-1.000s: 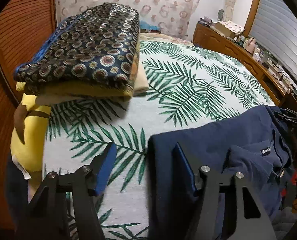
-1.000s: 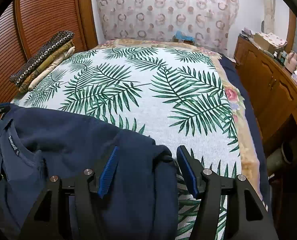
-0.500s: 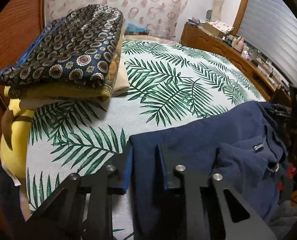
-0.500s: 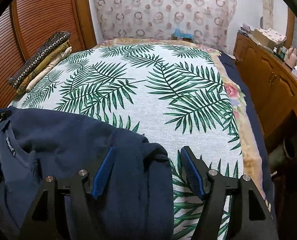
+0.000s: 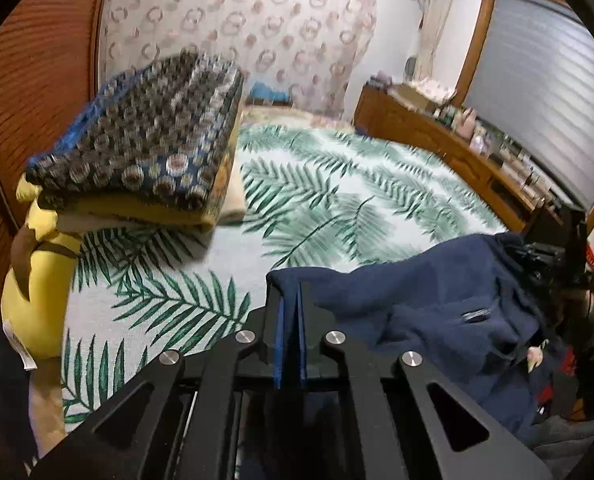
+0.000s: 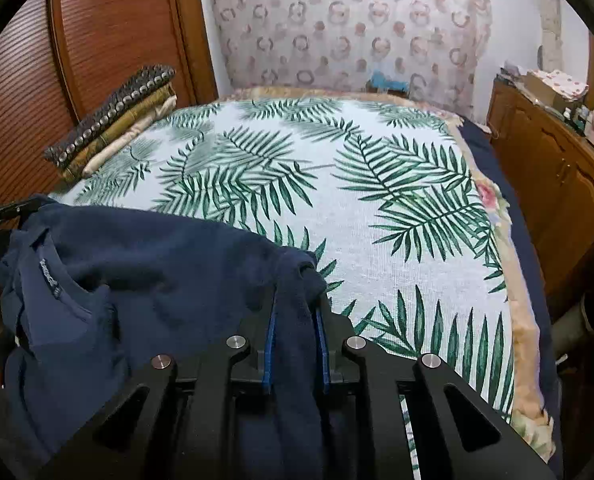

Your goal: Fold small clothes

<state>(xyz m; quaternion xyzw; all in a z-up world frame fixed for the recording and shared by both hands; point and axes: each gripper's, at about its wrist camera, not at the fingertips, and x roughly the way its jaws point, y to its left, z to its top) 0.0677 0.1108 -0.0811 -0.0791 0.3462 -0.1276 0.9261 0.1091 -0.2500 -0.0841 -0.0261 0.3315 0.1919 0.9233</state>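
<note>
Both tools are clamped on cloth right now: my left tool (image 5: 290, 316) has its blue pads pressed nearly together on a corner of the navy shirt (image 5: 417, 304), and my right tool (image 6: 295, 328) is pinching a thicker bunched fold at the shirt's other corner (image 6: 169, 276), its pads held a little apart by the fabric.

What the next move turns on, as I judge it: the shirt stretches crosswise between the two tools along the near edge of the bed, long axis running left to right, with the collar and its label (image 6: 48, 276) sagging toward me between them. Open bed lies straight ahead of both tools, so I would carry the two corners forward together and lay the shirt flat. Neither tool is nearer; each owns its own corner.

Ahead, the palm-leaf bedspread (image 6: 337, 184) looks soft and flat, with bare room in its middle. A stack of folded cloths (image 5: 145, 144) sits by the left edge, well apart from the shirt, with a yellow cushion (image 5: 37, 288) beside it at the near left corner (this view is blurred, so I can't read the stack finely). A wooden cabinet (image 6: 557, 184) cluttered on top runs along the bed's right side.
</note>
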